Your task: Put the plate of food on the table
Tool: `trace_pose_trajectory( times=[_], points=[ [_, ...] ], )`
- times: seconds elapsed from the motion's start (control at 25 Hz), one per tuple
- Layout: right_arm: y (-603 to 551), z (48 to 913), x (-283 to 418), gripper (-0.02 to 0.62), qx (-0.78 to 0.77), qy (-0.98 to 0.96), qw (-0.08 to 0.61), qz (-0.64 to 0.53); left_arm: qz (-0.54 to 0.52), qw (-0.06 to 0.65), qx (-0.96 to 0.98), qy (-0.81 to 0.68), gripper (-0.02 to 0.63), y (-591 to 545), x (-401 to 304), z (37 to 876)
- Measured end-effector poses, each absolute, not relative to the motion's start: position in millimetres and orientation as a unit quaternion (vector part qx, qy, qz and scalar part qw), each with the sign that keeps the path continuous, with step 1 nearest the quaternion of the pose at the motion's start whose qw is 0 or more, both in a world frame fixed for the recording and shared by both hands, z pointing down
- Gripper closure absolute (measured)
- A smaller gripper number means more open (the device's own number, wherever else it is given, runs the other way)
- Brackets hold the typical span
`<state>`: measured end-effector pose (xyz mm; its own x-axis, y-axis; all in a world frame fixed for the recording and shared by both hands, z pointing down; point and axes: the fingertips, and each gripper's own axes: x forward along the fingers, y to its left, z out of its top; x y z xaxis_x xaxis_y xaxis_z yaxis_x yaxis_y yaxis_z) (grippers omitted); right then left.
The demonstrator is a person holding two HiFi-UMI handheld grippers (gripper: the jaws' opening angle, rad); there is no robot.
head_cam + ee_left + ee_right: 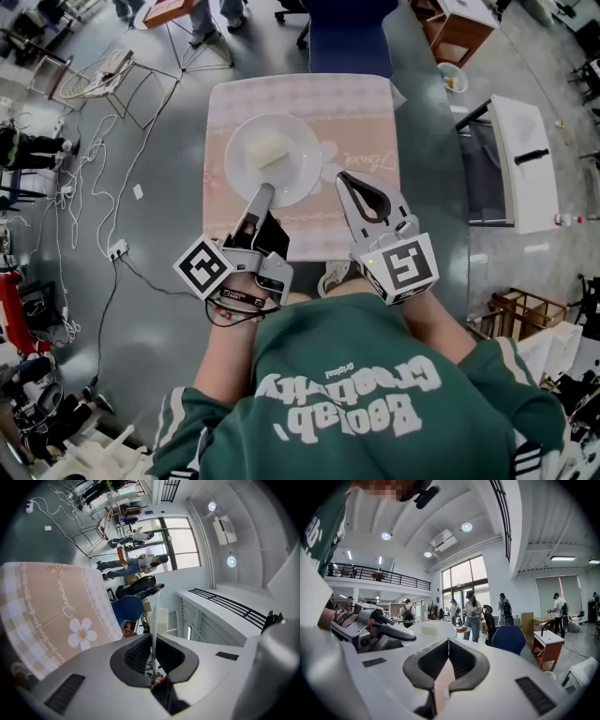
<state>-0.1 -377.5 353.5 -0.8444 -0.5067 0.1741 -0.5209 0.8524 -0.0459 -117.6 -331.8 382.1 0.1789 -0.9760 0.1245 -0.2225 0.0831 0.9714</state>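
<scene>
Left gripper [265,191]: hand-held, jaws closed on the near rim of the plate [274,159]. In the left gripper view the rim shows as a thin white edge pinched between the two dark pads [138,654], with no gap on either side. Right gripper [345,178]: hand-held, jaws brought together at the tips, with nothing between them. In the right gripper view only the pink cloth shows through the lens-shaped opening behind the tips. It sits just beside the plate's right edge and apart from it. Plate: white, round, shallow, positioned over the middle of the table [222,86], a little toward the person's left. Whether its base rests on the cloth or is held just clear of it cannot be told. Food [265,150]: one pale rectangular block lying near the plate's centre, seen in the left gripper view just past the jaws. Tablecloth [366,112]: pink and beige with checked borders, a chain-stitch line, a white flower and cursive lettering, covering the whole tabletop. Chair [347,37]: blue, standing at the far side of the table. Person's sweatshirt [356,403]: green with white lettering, filling the lower part of the head view. Floor [159,187]: grey, with white cables [89,178] trailing along the left.
</scene>
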Motion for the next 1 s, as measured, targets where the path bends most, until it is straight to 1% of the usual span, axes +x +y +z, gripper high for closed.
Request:
trace_pose_trajectory(
  times=[0.48,0.76,1.0],
  points=[
    [-382.4,365.7,7.2,0.578,0.260,-0.961,0.081,0.054,-0.357,0.525,0.559,-0.533,0.577,-335.4,-105.0,393.4],
    [-382.2,371.2,0.8,0.578,0.265,-0.959,0.086,0.057,-0.348,0.537,0.556,-0.530,0.577,-339.0,-112.2,401.8],
    [-389.7,369.7,-16.4,0.580,0.281,-0.954,0.089,0.050,-0.338,0.546,0.560,-0.524,0.577,-349.7,-136.3,408.3]
  ],
)
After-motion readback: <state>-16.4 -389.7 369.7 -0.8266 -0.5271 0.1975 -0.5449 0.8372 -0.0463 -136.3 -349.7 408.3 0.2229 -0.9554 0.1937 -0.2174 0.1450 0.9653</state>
